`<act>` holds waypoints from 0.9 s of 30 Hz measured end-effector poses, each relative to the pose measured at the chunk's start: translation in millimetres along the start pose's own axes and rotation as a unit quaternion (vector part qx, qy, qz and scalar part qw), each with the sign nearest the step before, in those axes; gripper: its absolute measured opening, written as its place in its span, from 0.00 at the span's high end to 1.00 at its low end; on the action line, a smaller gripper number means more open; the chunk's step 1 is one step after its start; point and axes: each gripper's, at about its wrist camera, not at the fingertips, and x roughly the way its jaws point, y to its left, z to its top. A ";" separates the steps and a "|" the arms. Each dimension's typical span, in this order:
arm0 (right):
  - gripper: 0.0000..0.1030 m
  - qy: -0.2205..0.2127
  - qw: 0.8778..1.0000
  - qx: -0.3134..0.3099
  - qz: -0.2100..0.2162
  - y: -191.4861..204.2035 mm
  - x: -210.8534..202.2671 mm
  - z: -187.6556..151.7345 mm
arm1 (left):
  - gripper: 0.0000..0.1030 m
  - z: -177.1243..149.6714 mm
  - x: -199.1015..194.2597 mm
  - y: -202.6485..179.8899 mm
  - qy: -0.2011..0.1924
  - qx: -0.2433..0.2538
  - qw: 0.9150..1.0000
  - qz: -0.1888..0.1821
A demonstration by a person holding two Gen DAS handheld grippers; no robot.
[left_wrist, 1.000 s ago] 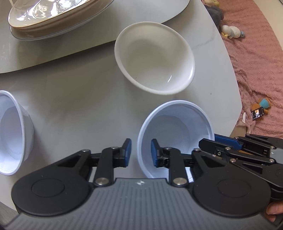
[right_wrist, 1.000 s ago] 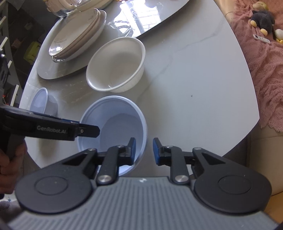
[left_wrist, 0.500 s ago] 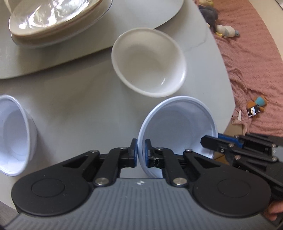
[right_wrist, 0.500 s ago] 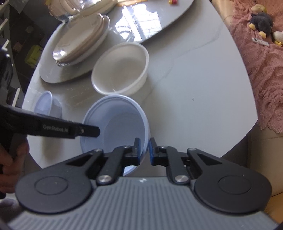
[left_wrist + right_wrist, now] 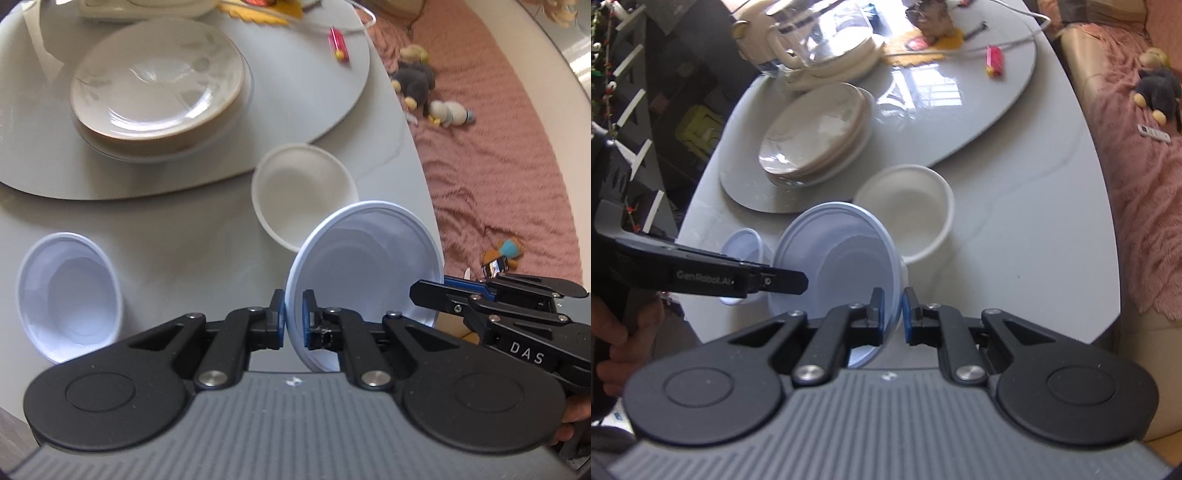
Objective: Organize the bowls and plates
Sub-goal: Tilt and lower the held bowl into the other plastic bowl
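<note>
Blue bowl (image 5: 364, 266): now raised off bench (image 5: 192, 236), rim clamped by left tongs (image 5: 293, 319) and right tongs (image 5: 891, 314), previously open.

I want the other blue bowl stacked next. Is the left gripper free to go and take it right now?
Probably not: the left gripper is shut on the lifted blue bowl's rim, as is the right gripper. The other blue bowl sits unobstructed on the table.
</note>
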 end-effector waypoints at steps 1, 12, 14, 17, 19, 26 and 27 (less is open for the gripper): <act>0.88 0.000 1.000 -0.005 0.002 4.7 -0.9 2.2 | 0.91 0.3 -5.8 3.3 -0.004 -0.003 1.000 0.000; 0.88 0.008 0.998 -0.054 0.038 80.4 15.9 29.7 | 0.91 -11.7 -64.8 79.2 -0.048 -0.053 0.997 0.002; 0.88 0.010 0.997 -0.067 0.037 96.1 21.2 31.7 | 0.91 -13.6 -71.3 95.4 -0.053 -0.062 0.997 -0.001; 0.87 0.014 0.996 -0.076 0.038 116.2 30.9 36.2 | 0.91 -17.4 -81.1 114.2 -0.061 -0.069 0.996 0.000; 0.87 0.019 0.996 -0.079 0.038 127.9 36.3 37.5 | 0.91 -19.9 -87.6 128.2 -0.069 -0.080 0.994 -0.005; 0.87 0.042 0.993 -0.111 0.025 164.5 69.3 38.8 | 0.91 -24.4 -75.6 155.4 -0.067 -0.074 0.994 0.047; 0.87 0.049 0.992 -0.110 0.025 166.9 77.0 39.4 | 0.91 -24.8 -72.0 161.2 -0.063 -0.077 0.994 0.050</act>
